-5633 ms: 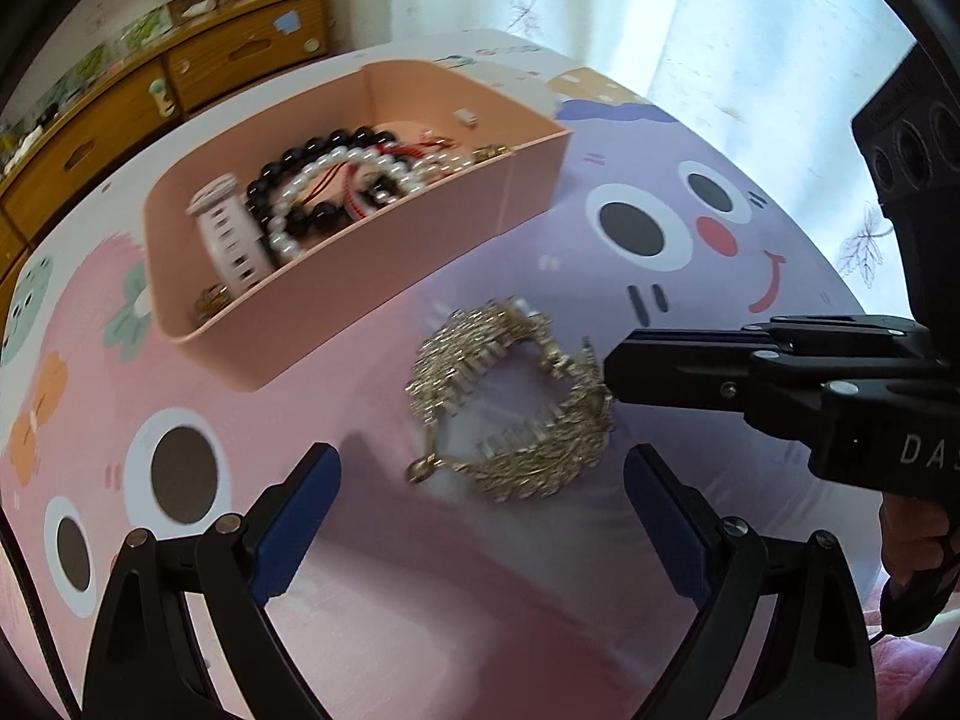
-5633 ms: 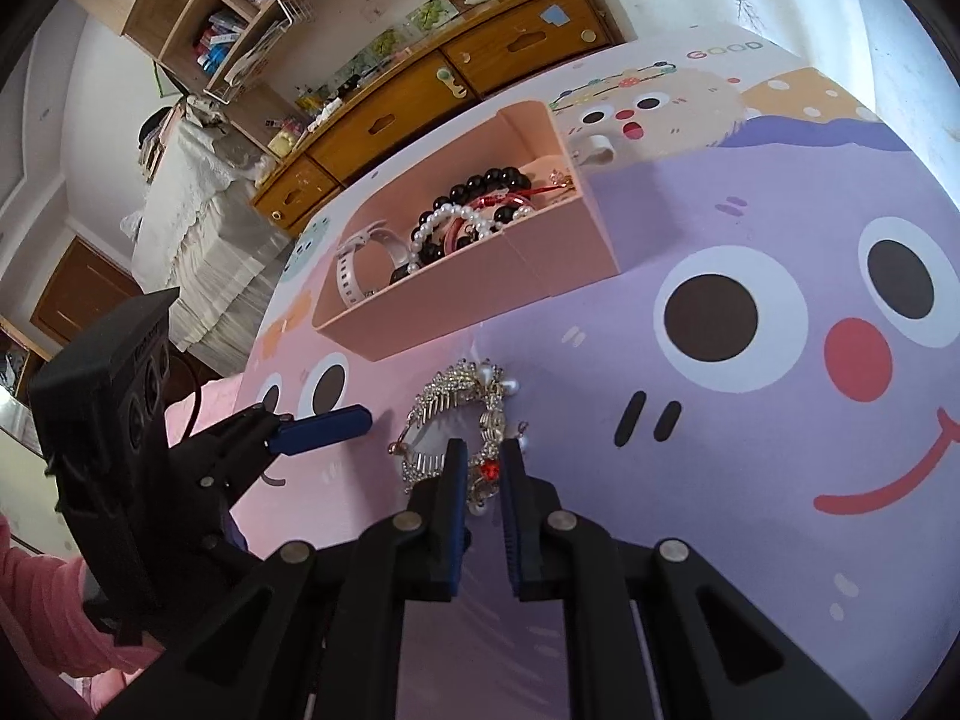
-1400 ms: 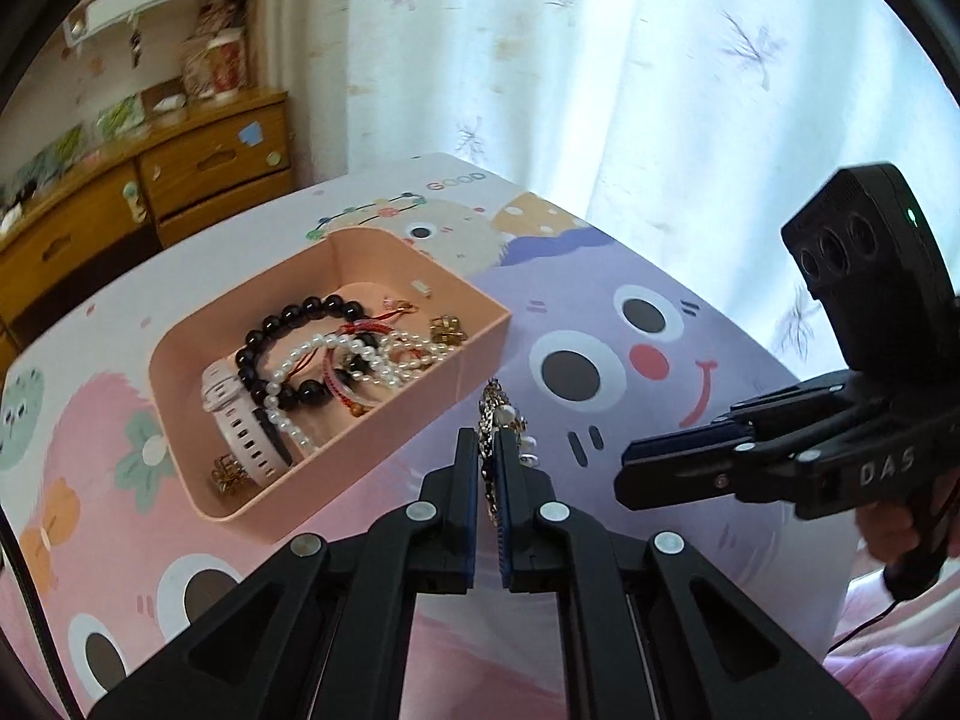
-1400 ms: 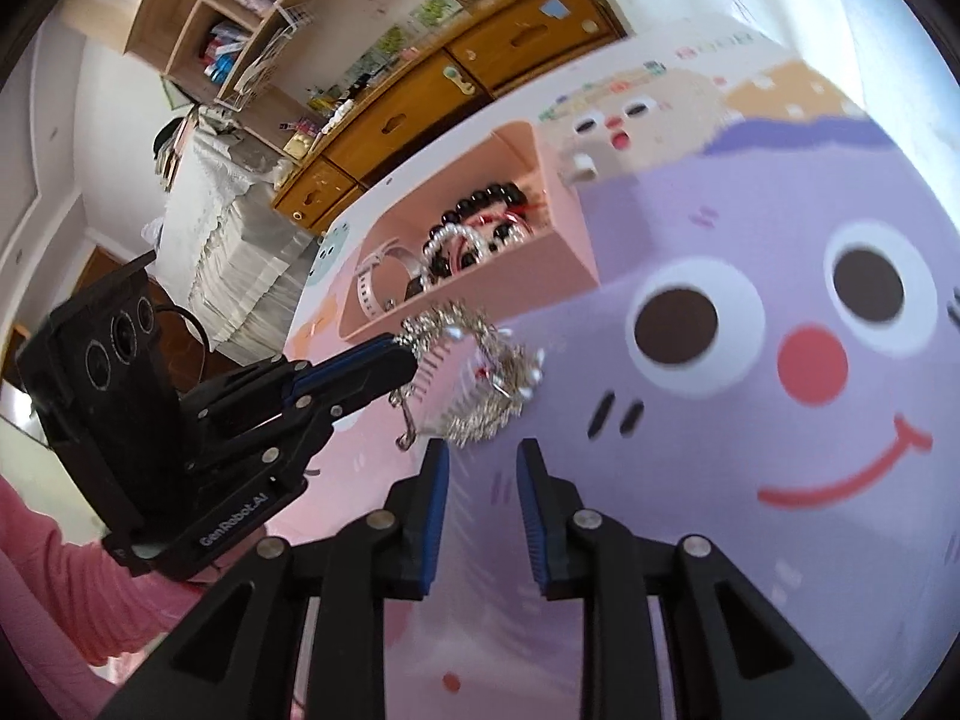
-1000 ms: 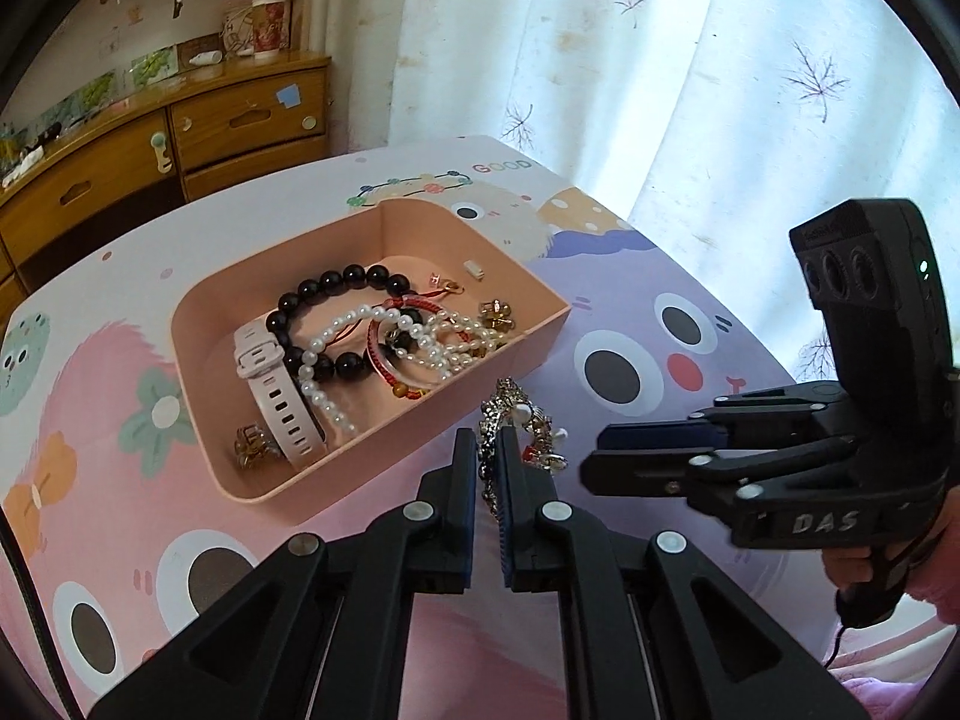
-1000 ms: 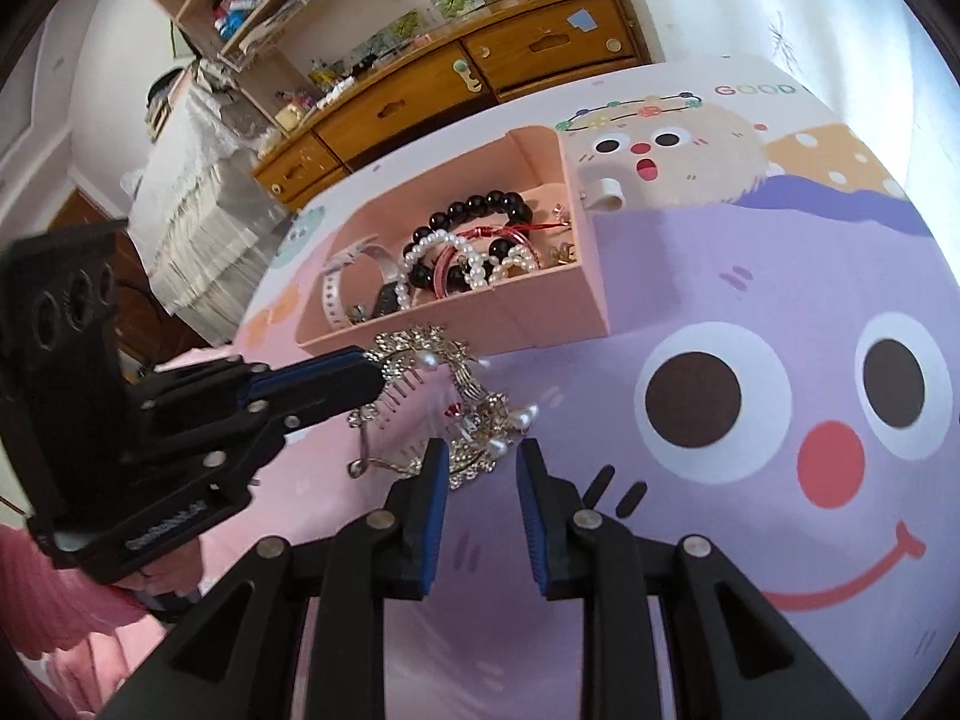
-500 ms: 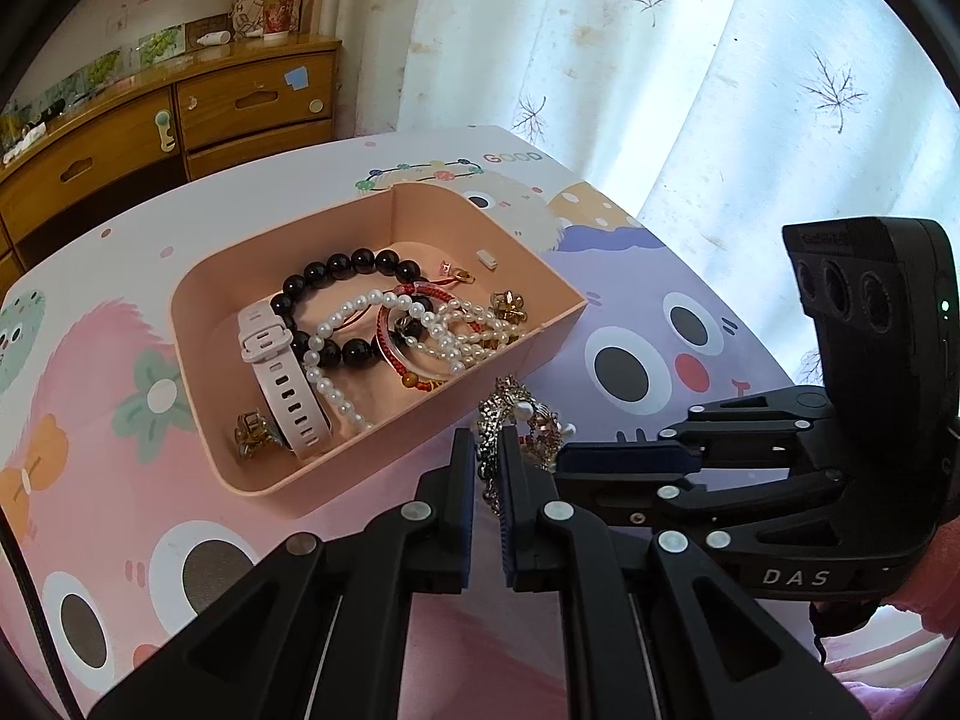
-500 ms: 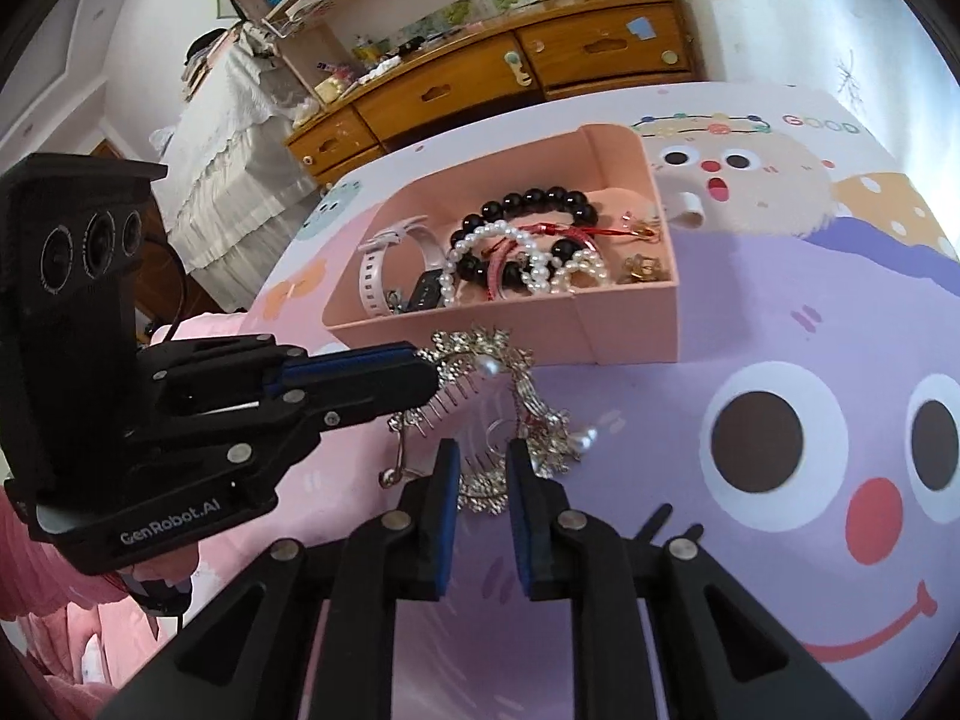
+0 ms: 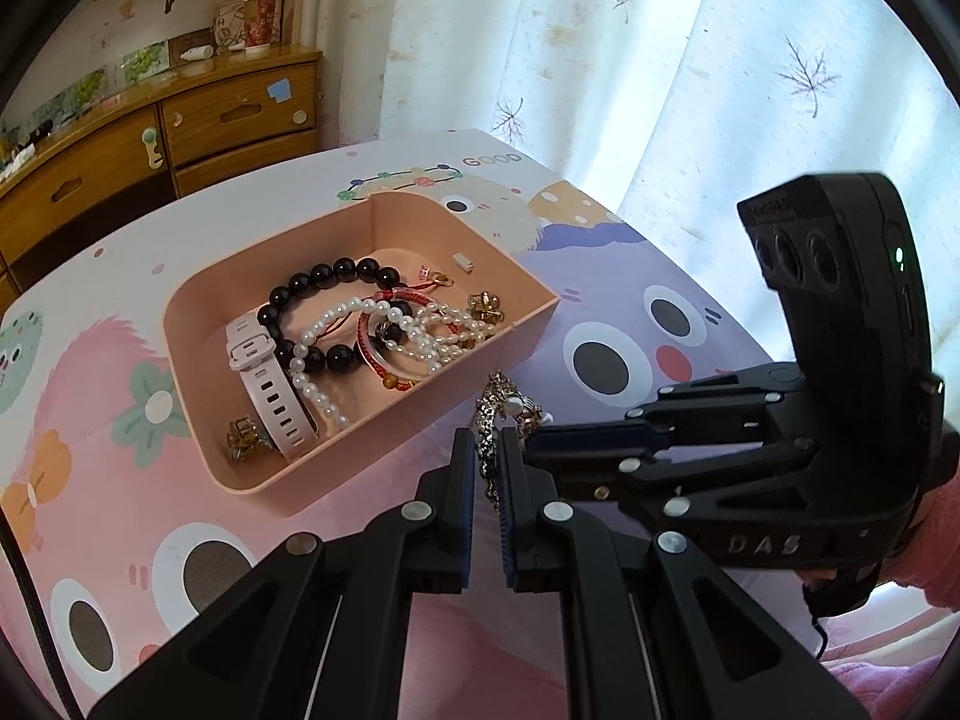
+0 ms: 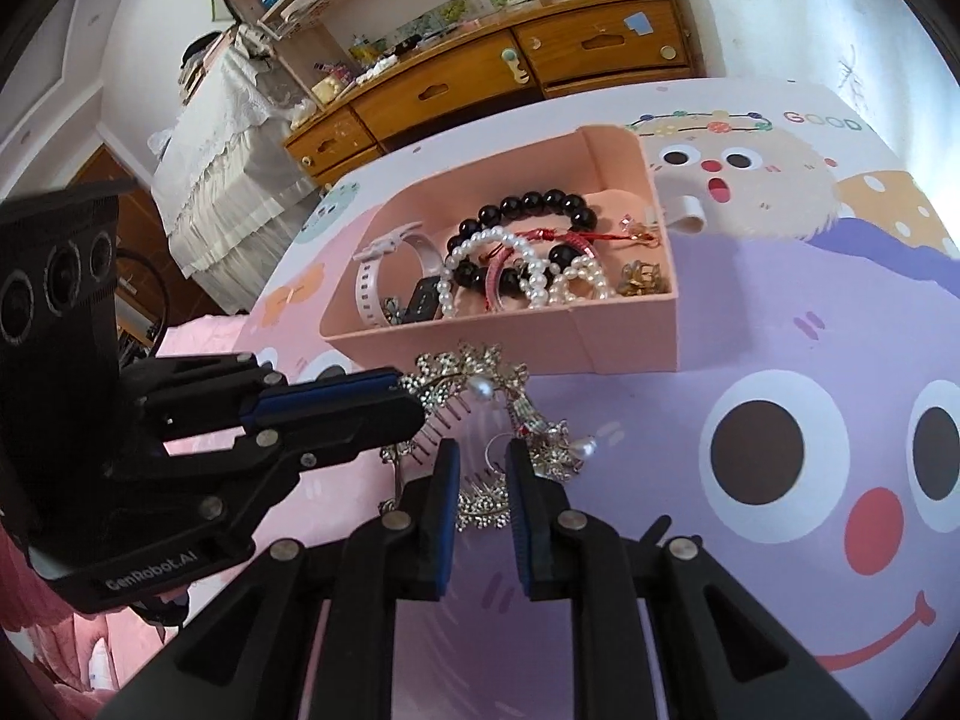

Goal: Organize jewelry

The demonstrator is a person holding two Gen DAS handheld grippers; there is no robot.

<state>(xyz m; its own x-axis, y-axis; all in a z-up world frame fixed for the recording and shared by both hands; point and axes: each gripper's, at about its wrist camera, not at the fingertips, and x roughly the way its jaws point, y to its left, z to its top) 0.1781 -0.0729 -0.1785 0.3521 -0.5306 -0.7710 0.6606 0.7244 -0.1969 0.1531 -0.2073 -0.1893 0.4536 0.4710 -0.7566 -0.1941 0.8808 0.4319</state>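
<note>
Tiara (image 10: 480, 396) on edge beside tray (image 9: 528, 324), left tool (image 9: 483, 468) clamping it (right tool (image 10: 483, 480) loosely straddling).

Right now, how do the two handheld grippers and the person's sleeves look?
Both grippers are black with blue finger pads. The left gripper reads "GenRobot.AI"; the right gripper reads "DAS", has three round lenses, a green light and a black cable. The sleeves are pink.

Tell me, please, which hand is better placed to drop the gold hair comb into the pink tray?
Probably the left. Its gripper is shut on the hair comb, close to the tray's near wall. The right gripper only straddles the comb's lower part.
</note>
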